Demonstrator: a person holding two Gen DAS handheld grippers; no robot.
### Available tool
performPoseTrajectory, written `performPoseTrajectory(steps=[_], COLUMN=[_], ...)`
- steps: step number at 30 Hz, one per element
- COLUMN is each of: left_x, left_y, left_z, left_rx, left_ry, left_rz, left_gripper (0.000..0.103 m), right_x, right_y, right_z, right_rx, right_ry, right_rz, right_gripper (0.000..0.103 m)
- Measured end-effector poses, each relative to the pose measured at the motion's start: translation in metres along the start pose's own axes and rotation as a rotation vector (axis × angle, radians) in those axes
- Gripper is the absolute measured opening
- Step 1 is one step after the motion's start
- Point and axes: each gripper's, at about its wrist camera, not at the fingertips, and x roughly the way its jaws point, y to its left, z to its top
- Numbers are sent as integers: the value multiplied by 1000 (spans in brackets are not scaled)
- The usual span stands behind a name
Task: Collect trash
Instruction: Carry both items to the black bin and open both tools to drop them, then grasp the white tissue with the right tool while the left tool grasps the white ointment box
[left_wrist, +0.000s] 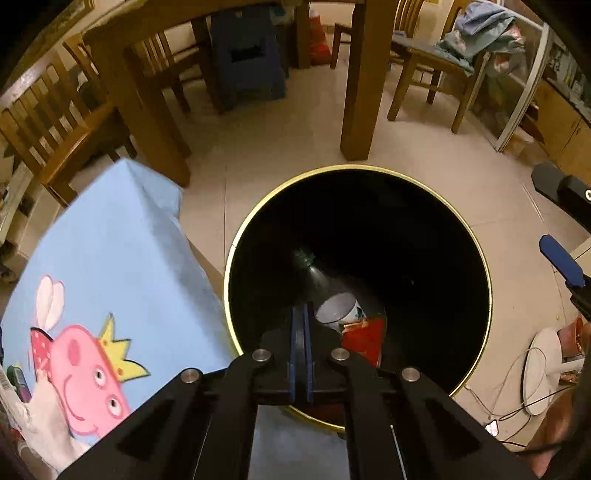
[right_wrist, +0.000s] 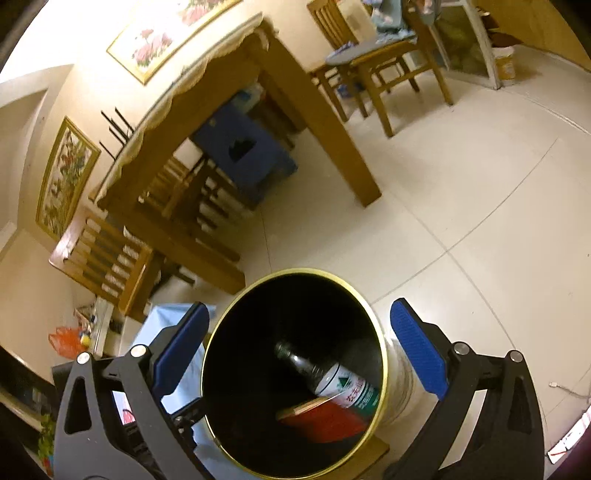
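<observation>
A black trash bin with a gold rim (left_wrist: 354, 168) stands on the floor right below my left gripper (left_wrist: 302, 314). That gripper is shut, its blue pads pressed flat together with nothing between them. Inside the bin lie a dark bottle with a white label (left_wrist: 336, 306) and a red packet (left_wrist: 364, 339). My right gripper (right_wrist: 299, 350) hangs open over the same bin (right_wrist: 306, 271), with nothing between its fingers. Under it I see the bottle (right_wrist: 332, 376) and the red packet (right_wrist: 321, 421). In the left wrist view the right gripper (left_wrist: 543, 210) shows at the right edge.
A light blue cloth with a cartoon pig (left_wrist: 110, 277) covers something just left of the bin. Behind it are a wooden table leg (left_wrist: 358, 92), chairs (left_wrist: 424, 62) and a blue stool (left_wrist: 247, 55). A white round base with cables (left_wrist: 541, 369) lies on the floor at the right.
</observation>
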Motion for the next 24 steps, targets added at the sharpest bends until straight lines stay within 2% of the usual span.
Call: performPoseTrajectory(steps=[1, 2, 3, 4, 5, 8, 10, 11, 13, 15, 17, 19, 21, 24], left_x=[-9, -16, -22, -29, -39, -68, -85, -96, -117, -136, -157, -170, -184, -198], left_y=[6, 10, 15, 20, 27, 49, 65, 75, 95, 116, 144, 169, 200, 241], left_z=[-4, -8, -13, -20, -30, -59, -74, -85, -107, -123, -145, -162, -184, -218], left_rx=[-7, -16, -29, -42, -58, -99, -135, -152, -181, -224, -287, -332, -382, -442], left_ry=[-29, -45, -59, -72, -91, -129, -152, -176, -211, -234, -269, -294, -307, -319], left_rz=[-8, -2, 8, 15, 20, 7, 3, 29, 74, 84, 120, 172, 234, 318], left_gripper=[7, 13, 28, 33, 37, 39, 49, 54, 58, 73, 80, 81, 86, 87], right_x=[-1, -1, -1, 0, 3, 9, 13, 14, 15, 14, 10, 8, 3, -13], right_y=[-1, -1, 1, 3, 9, 28, 42, 50, 67, 94, 121, 150, 185, 233], right_z=[1, 1, 2, 1, 0, -9, -16, -20, -31, -45, -62, -82, -109, -149], right_rx=[-2, -7, -12, -19, -39, -109, -166, -196, -251, -349, -451, -557, -674, -786], right_ry=[0, 7, 15, 22, 35, 63, 82, 87, 91, 86, 84, 95, 112, 120], right_rz=[3, 9, 13, 15, 19, 13, 1, -7, -15, -9, 12, 45, 82, 186], right_gripper=[97, 97, 97, 97, 97, 97, 97, 97, 97, 97, 97, 97, 97, 97])
